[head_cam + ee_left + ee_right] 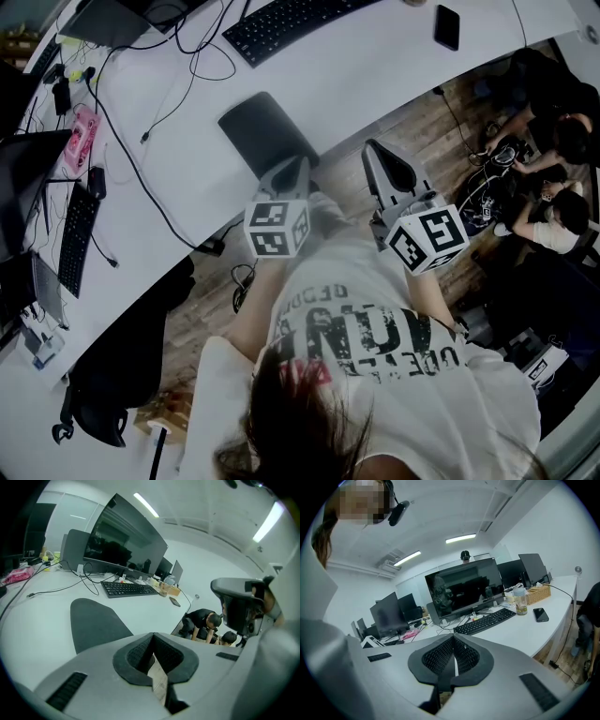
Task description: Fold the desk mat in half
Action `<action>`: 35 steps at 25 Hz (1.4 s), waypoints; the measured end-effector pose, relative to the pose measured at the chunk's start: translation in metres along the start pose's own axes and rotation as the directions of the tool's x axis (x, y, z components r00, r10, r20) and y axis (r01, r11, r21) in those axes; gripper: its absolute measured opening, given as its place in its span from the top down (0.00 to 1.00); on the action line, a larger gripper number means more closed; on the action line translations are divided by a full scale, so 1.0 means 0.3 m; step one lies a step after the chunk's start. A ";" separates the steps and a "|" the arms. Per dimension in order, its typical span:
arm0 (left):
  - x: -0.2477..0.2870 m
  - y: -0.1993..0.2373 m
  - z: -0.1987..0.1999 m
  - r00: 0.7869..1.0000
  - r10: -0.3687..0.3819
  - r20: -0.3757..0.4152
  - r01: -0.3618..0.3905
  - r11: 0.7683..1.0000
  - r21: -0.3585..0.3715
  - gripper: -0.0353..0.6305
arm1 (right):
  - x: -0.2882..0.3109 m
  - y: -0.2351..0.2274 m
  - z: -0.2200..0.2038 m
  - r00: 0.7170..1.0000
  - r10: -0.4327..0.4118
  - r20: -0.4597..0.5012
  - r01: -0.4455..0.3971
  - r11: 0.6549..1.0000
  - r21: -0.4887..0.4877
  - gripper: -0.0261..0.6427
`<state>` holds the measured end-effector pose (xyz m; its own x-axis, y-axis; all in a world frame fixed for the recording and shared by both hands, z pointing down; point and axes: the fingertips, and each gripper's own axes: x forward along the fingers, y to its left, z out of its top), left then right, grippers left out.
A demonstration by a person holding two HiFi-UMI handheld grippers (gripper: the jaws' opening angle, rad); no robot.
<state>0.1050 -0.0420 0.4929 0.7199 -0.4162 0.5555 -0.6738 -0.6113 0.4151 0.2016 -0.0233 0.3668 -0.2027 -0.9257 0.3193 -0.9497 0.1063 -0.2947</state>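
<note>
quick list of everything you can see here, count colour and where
desk: one, white, curved, across the view
desk mat: one, dark grey, flat at desk's near edge
keyboards: two, black, top centre and far left
phone: one, black, desk's top right
pink item: one, desk's left side
people: two, crouched on wooden floor, right
left gripper: one, grey, shut, empty, by the mat
right gripper: one, grey, shut, empty

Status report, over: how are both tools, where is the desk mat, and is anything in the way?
Left tool shut, empty. Right tool shut, empty. Desk mat flat on desk, not gripped. Nothing on mat; keyboard well clear.
</note>
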 end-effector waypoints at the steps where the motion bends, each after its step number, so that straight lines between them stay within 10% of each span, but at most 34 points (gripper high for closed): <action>1: -0.004 0.002 0.007 1.000 0.001 0.006 -0.001 1.000 0.002 0.94 | 0.002 0.003 0.000 1.000 0.002 0.000 -0.002 1.000 -0.002 0.96; 35: -0.270 0.116 0.345 0.943 0.093 0.320 -0.092 0.996 -0.018 0.94 | 0.085 0.111 0.038 0.997 0.076 -0.001 -0.075 0.995 -0.059 0.96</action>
<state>0.0406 -0.0992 0.3878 0.6693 -0.6646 0.3321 -0.7402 -0.5579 0.3752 0.1674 -0.0475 0.3550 -0.2741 -0.9146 0.2971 -0.9441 0.1972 -0.2641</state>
